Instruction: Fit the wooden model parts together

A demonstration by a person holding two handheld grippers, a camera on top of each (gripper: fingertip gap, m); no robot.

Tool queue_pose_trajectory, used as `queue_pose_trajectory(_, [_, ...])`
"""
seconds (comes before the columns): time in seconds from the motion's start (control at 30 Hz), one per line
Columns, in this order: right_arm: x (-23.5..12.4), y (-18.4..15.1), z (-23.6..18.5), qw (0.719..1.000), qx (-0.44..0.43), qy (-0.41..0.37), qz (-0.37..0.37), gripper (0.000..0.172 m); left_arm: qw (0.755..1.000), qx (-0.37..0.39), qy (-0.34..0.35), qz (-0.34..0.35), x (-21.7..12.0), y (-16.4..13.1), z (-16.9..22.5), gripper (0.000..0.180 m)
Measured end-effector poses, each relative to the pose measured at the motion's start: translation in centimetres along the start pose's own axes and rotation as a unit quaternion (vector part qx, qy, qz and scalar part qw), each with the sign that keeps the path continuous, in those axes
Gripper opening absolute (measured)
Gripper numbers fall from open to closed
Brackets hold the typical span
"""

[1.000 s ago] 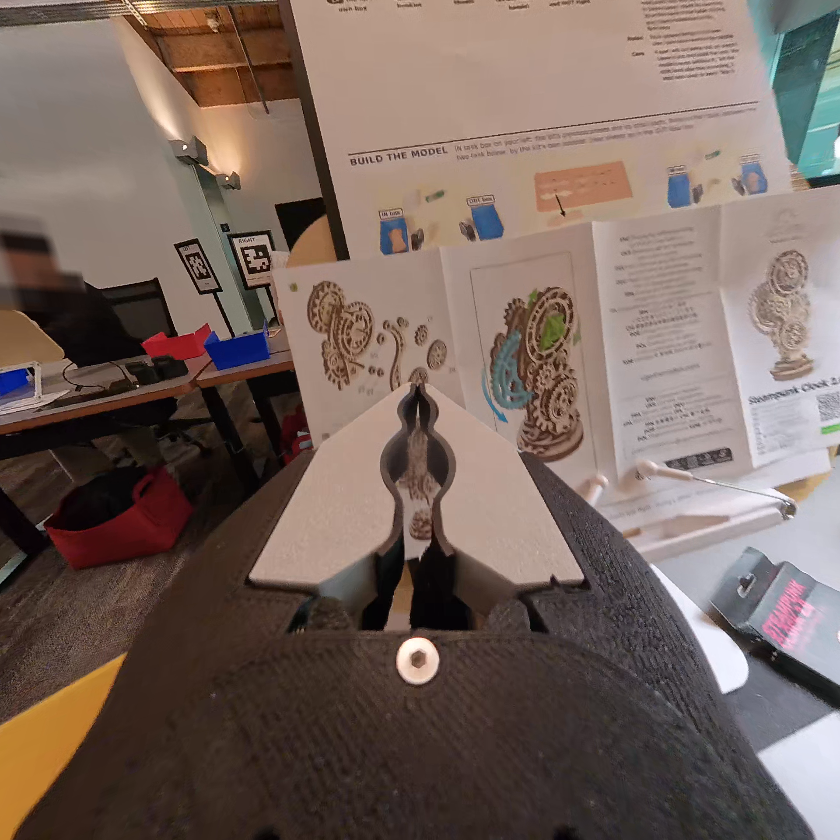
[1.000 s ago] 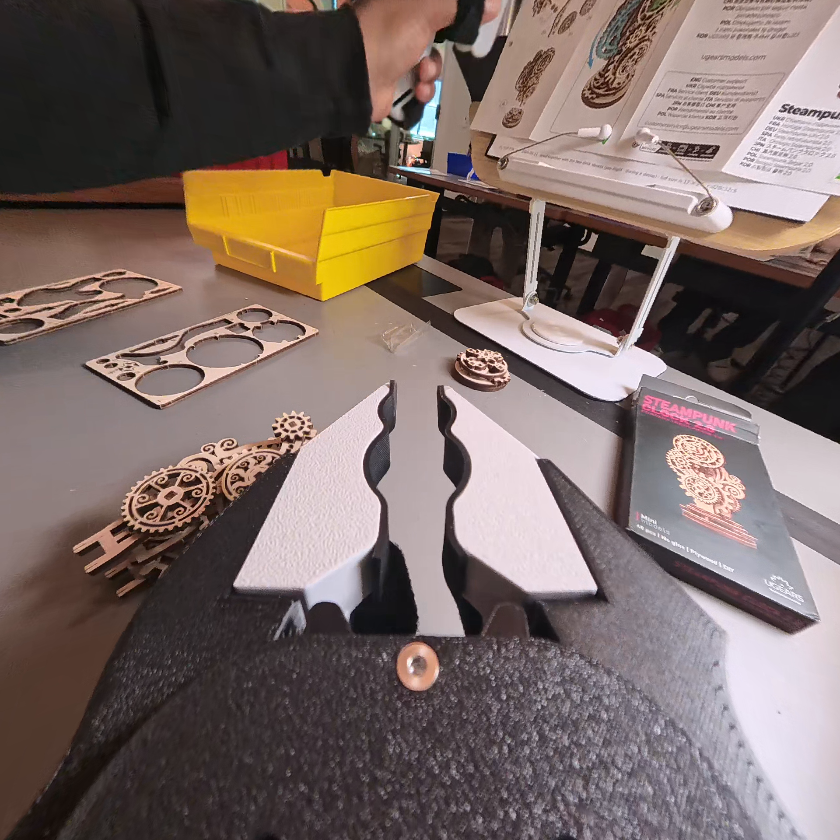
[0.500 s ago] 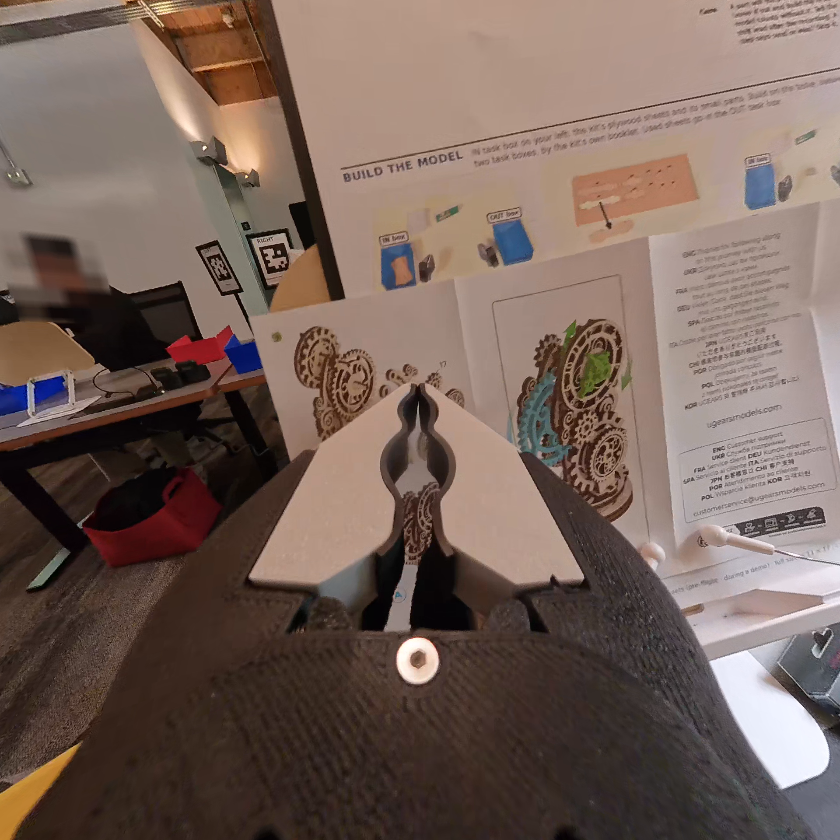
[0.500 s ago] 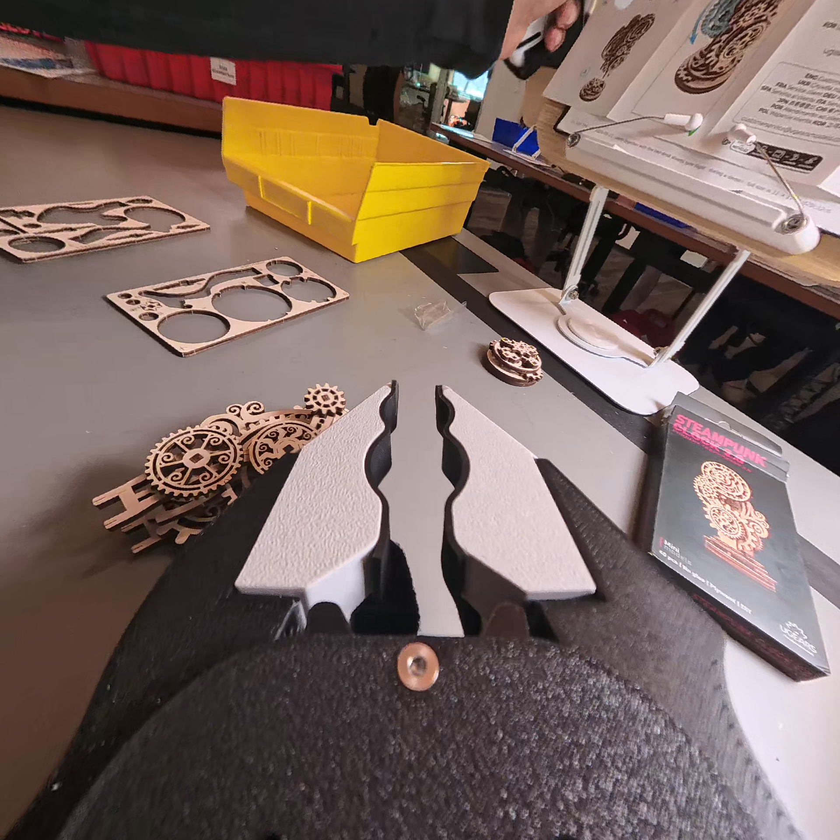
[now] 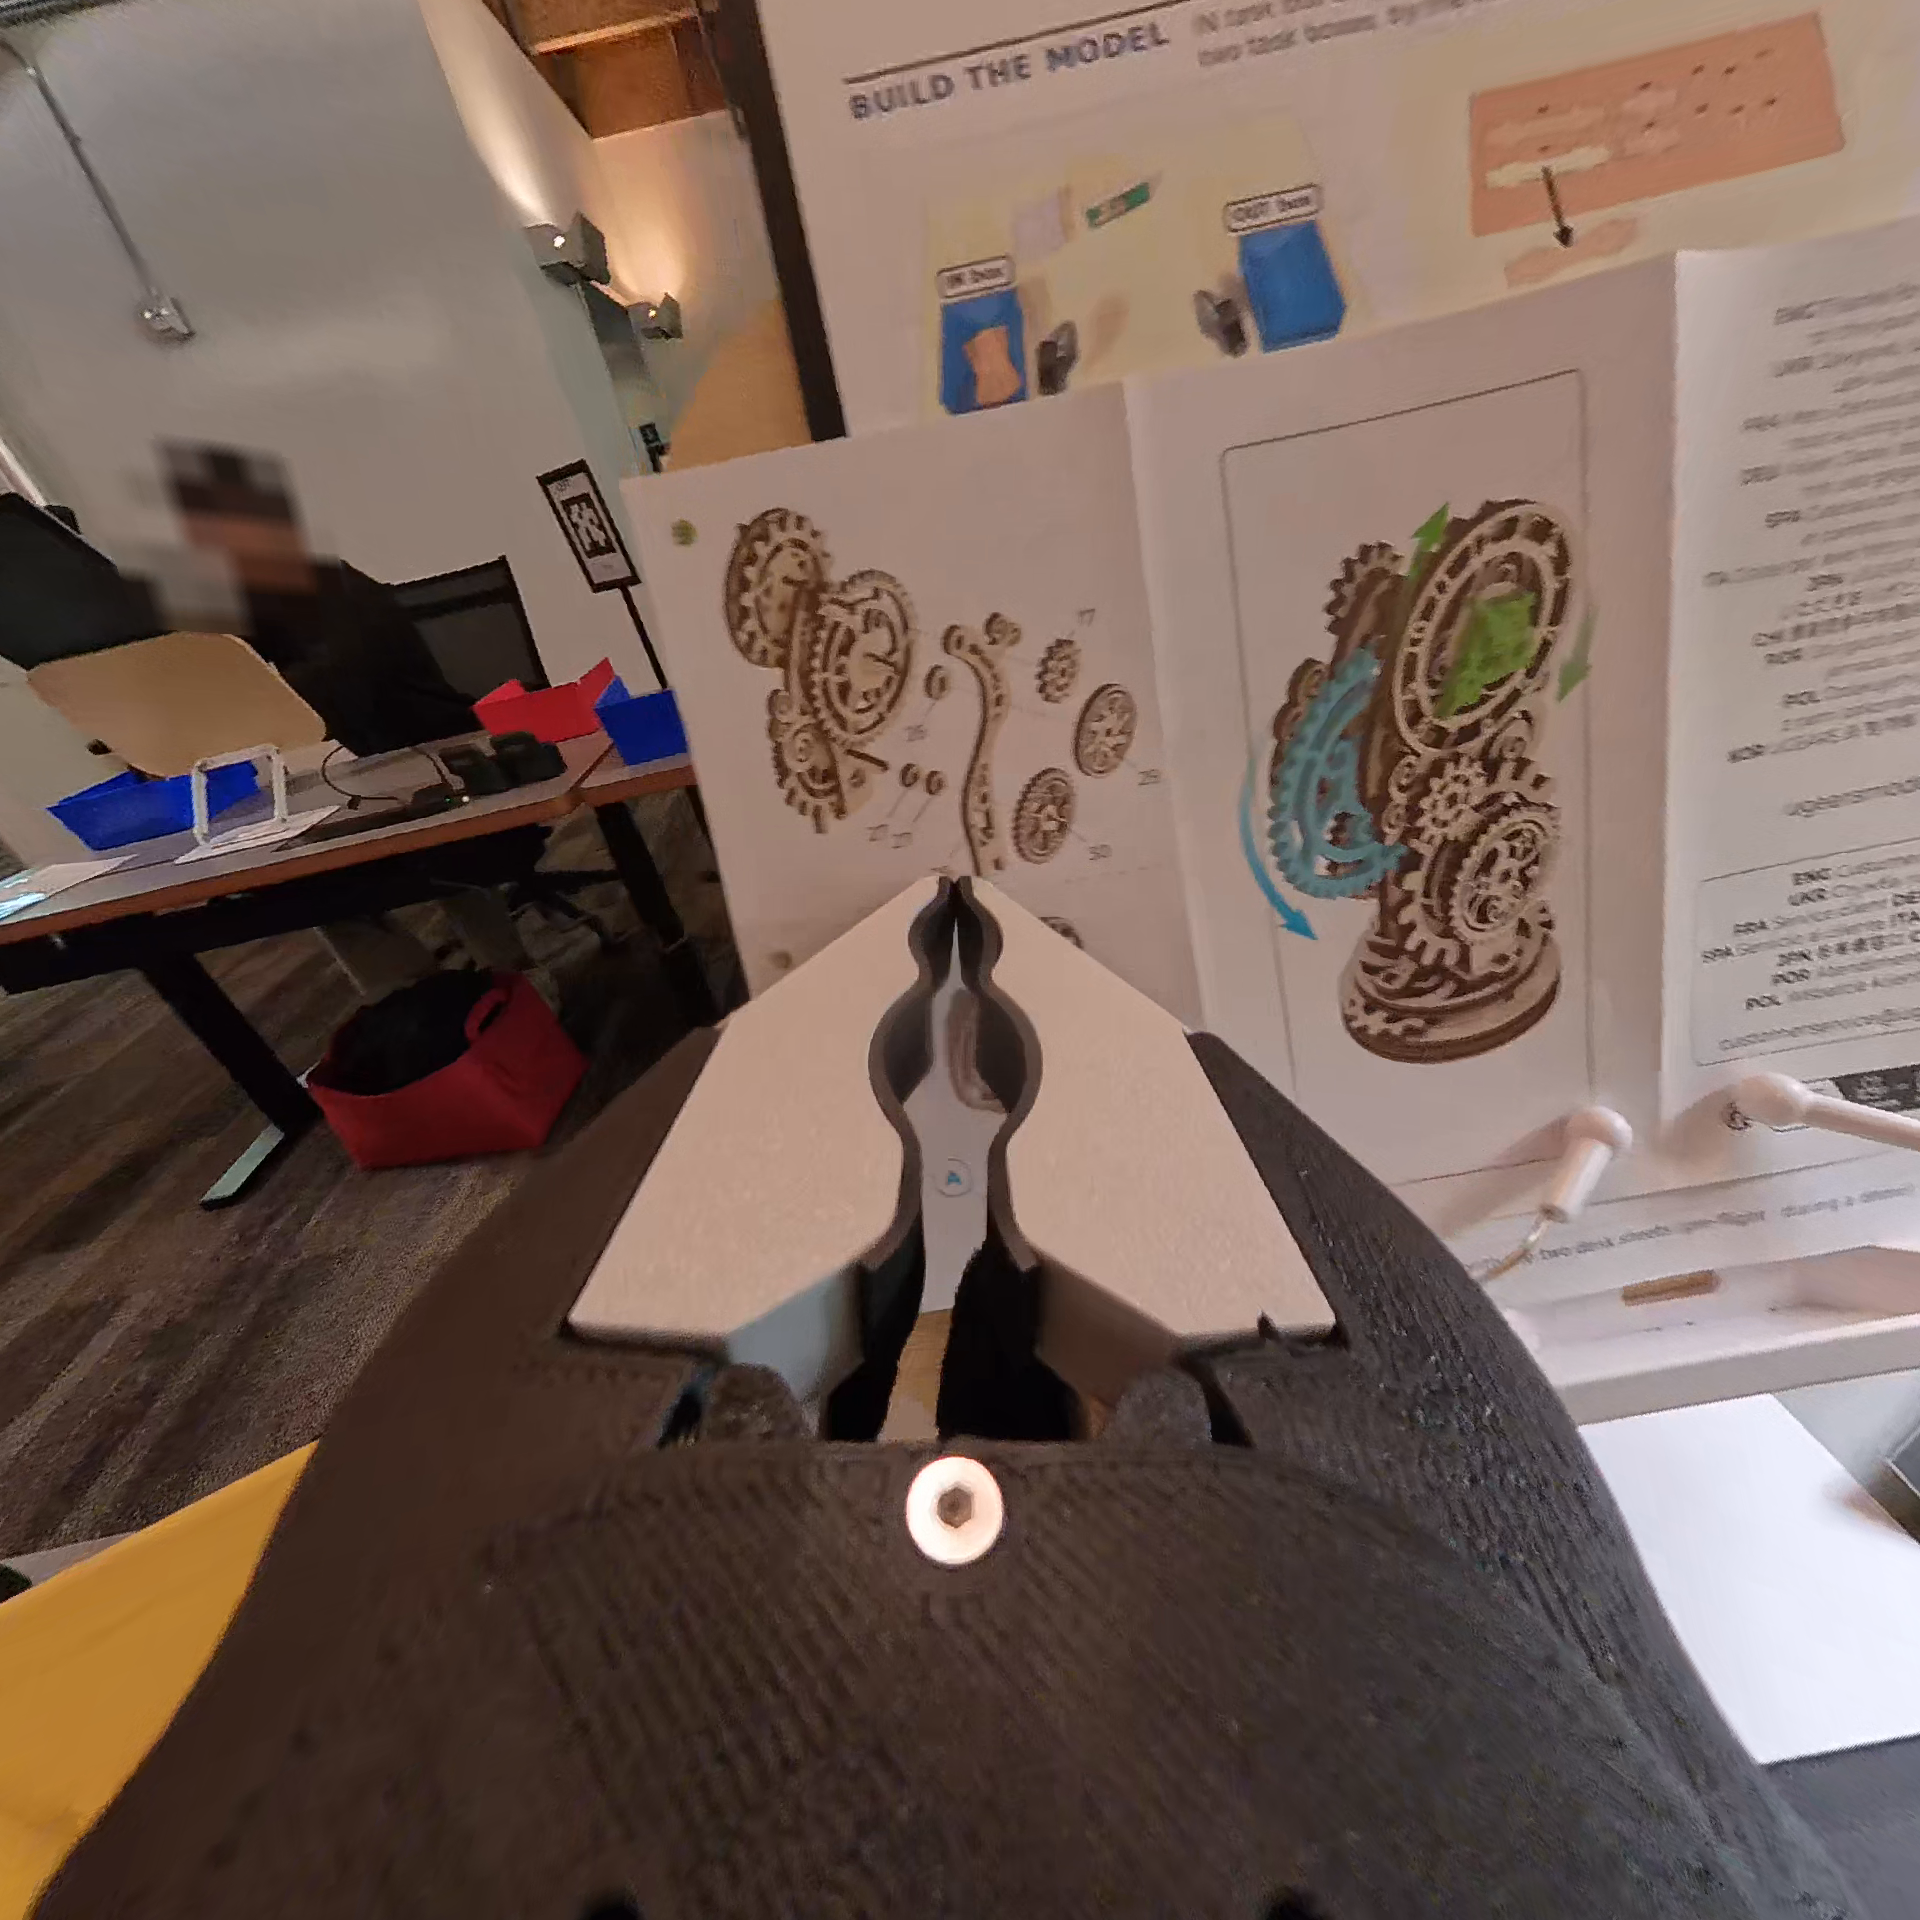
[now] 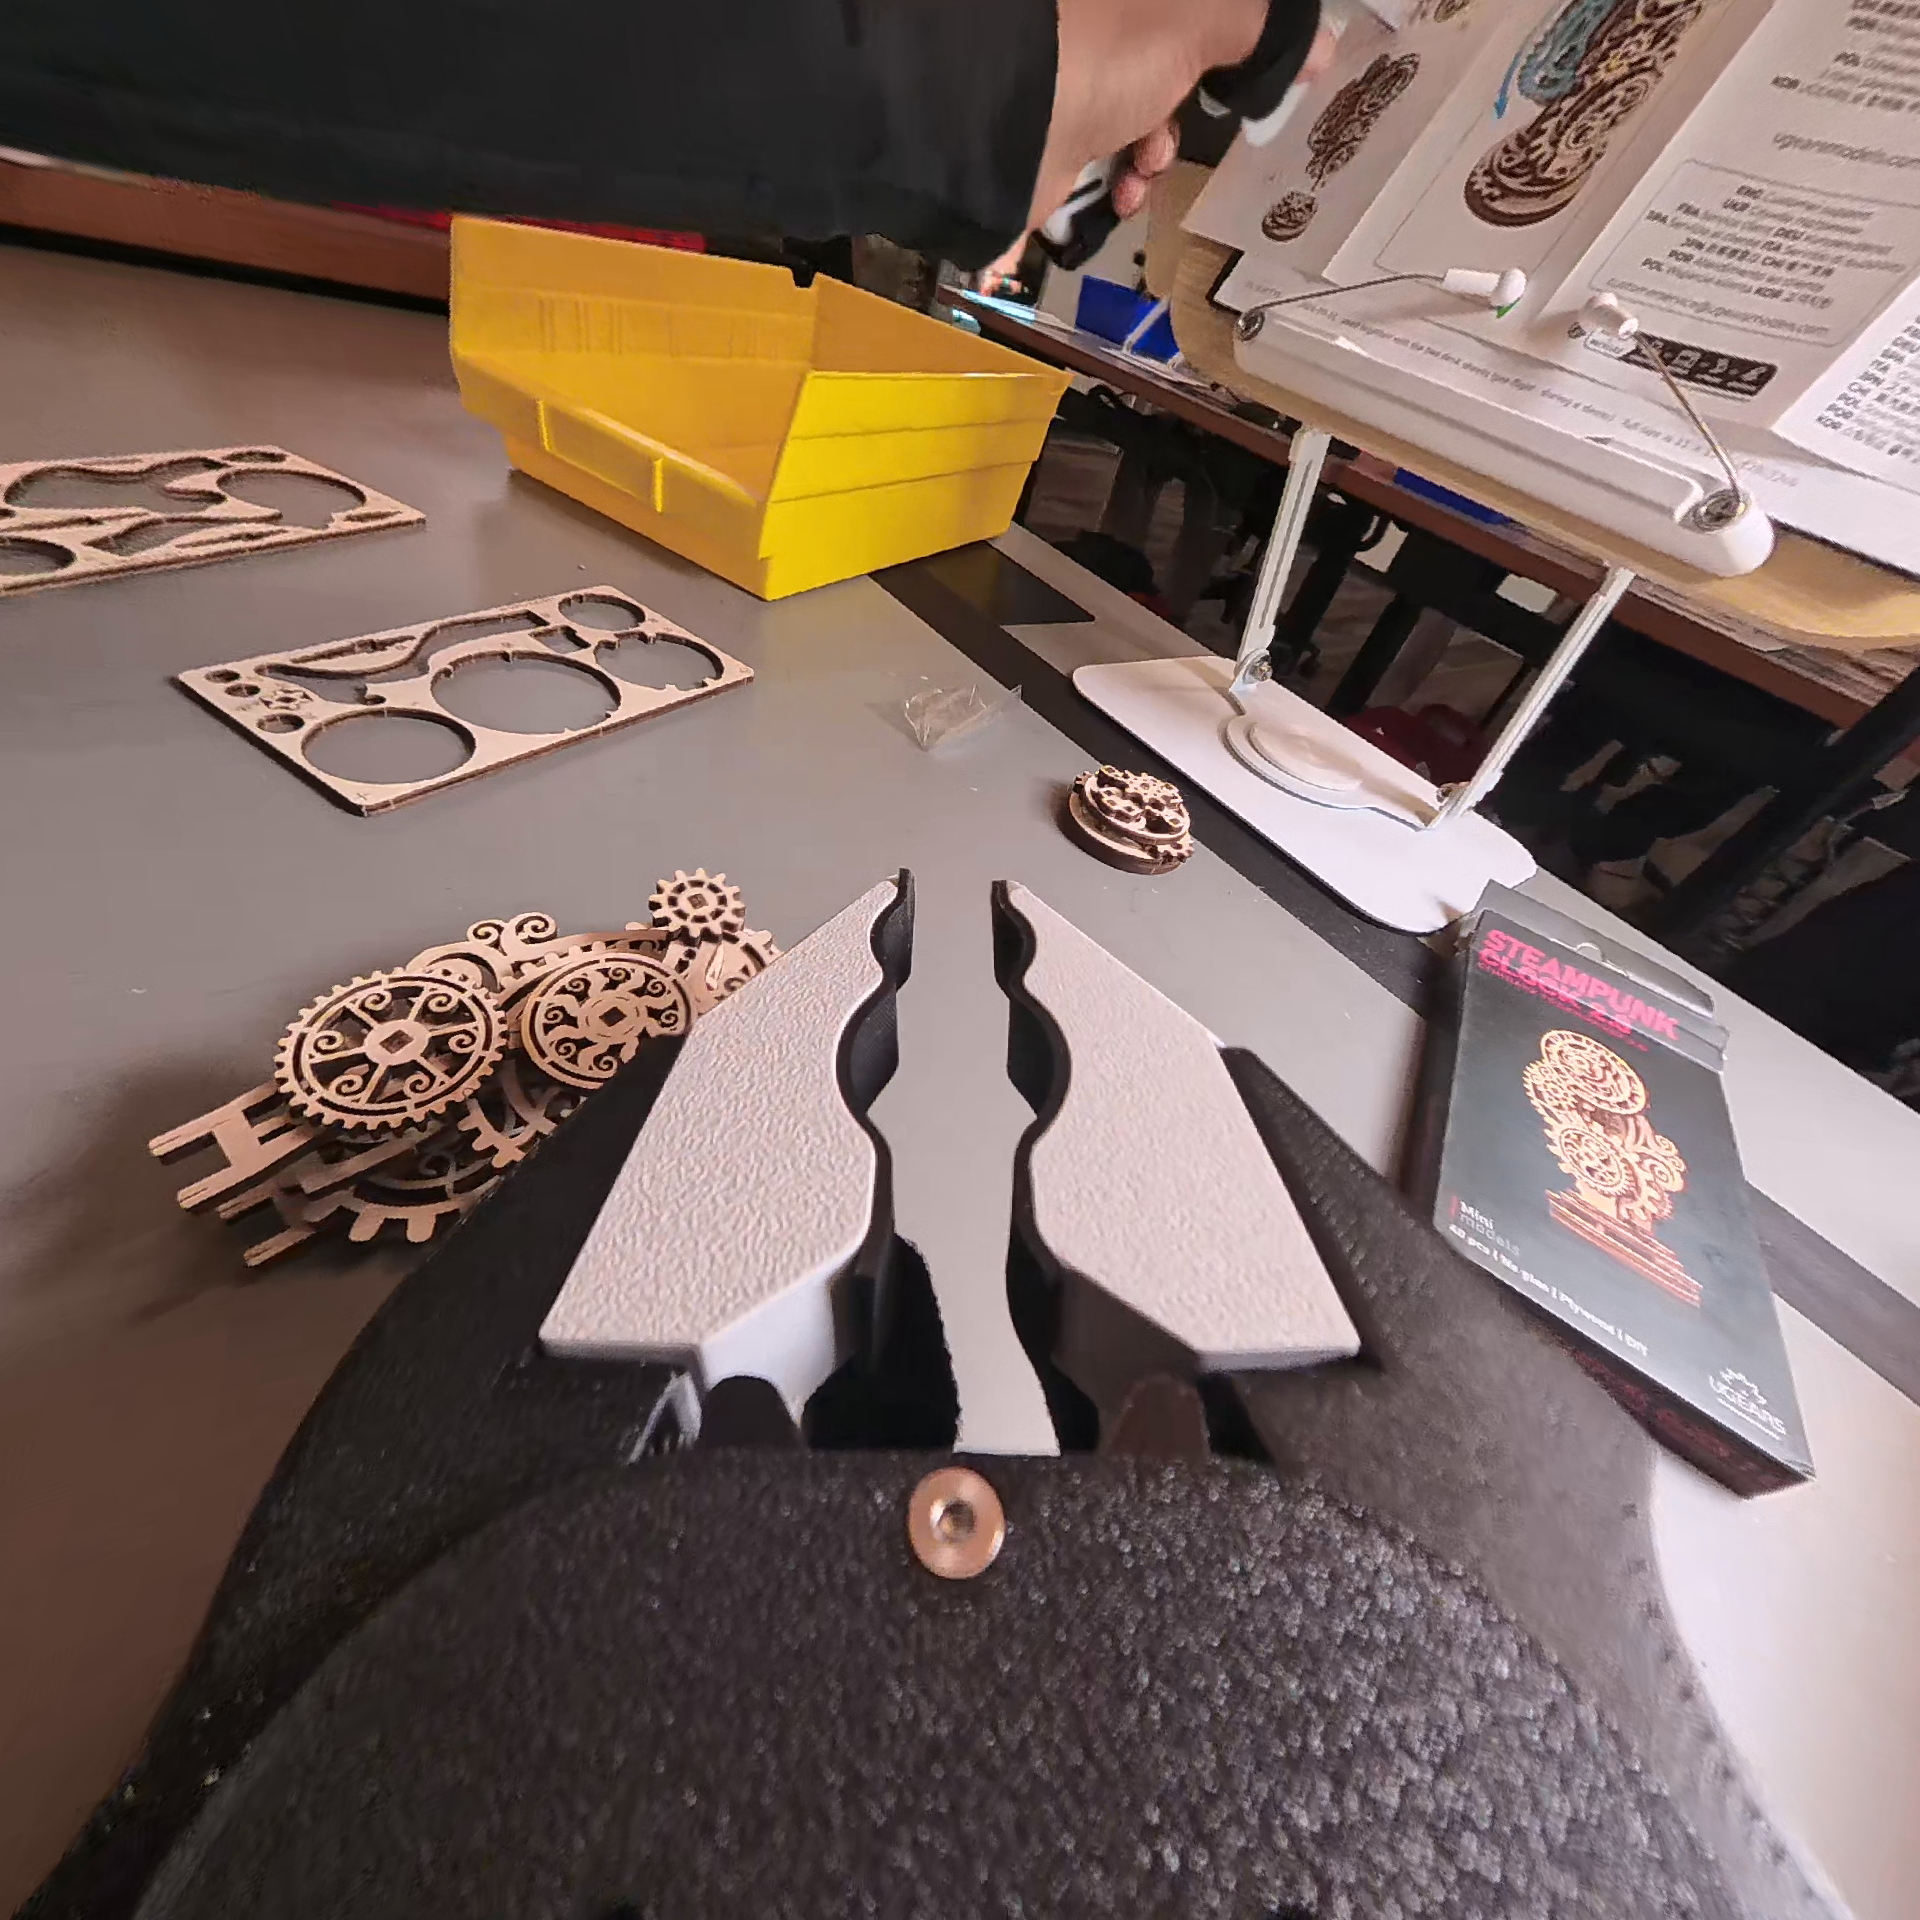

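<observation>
In the right wrist view, two emptied wooden part sheets (image 6: 457, 696) are seen lying flat on the grey table (image 6: 156, 883) at the upper left, one at the frame's left edge and one nearer the centre. Lower down at centre left, the partly built gear assembly (image 6: 416, 1049) is laid flat, just left of the right gripper (image 6: 951, 904), its right end hidden behind the left finger (image 6: 758, 1122). The two fingers are held a narrow way apart with only bare table seen between them; nothing is gripped. Beyond the tips, to the upper right, a small round gear stack (image 6: 1130, 819) is set apart from them with open table between. A yellow bin (image 6: 748, 436) is placed at the upper centre, a scrap of clear plastic (image 6: 951, 707) before it. The white base of the booklet stand (image 6: 1299, 769) borders the table's far right edge, and the black kit box (image 6: 1600, 1174) lies just right of the right finger. At the top, a dark sleeve is stretched across the frame, and the hand (image 6: 1132, 114) is raised towards the booklet.

In the left wrist view, the left gripper (image 5: 954, 891) is held up off the table, pointed at the instruction booklet (image 5: 1143, 727) on its stand. Its fingertips are pressed together at the tip. Whether the booklet is touched cannot be told. A far desk (image 5: 312, 831) is seen at the left.
</observation>
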State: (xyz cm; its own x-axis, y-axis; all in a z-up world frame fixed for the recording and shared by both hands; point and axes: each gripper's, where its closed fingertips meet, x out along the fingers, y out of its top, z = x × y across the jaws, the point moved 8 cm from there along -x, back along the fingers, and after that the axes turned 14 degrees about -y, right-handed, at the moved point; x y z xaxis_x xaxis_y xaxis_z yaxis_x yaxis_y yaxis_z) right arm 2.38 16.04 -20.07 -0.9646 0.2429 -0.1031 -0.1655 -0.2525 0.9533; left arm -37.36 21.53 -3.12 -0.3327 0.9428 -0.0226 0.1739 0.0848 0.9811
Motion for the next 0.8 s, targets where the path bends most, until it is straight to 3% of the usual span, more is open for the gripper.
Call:
queue_pose_trajectory(0.53, [0.0, -0.1, -0.1, 1.000, -0.017, -0.002, -0.004, 0.014, 1.000, 0.004, -0.023, 0.011, 0.4, 1.2, 0.2, 0.000])
queue_pose_trajectory(0.7, [-0.1, 0.1, 0.5, 1.000, 0.009, -0.012, 0.005, 0.018, 0.999, -0.017, -0.025, 0.017, -0.4, -0.1, 0.8, 0.000])
queue_pose_trajectory(0.8, [-0.2, 0.4, 1.0, 0.999, 0.026, -0.030, 0.019, 0.031, 0.999, -0.025, -0.027, 0.017, -1.3, -1.6, 1.3, 0.000])
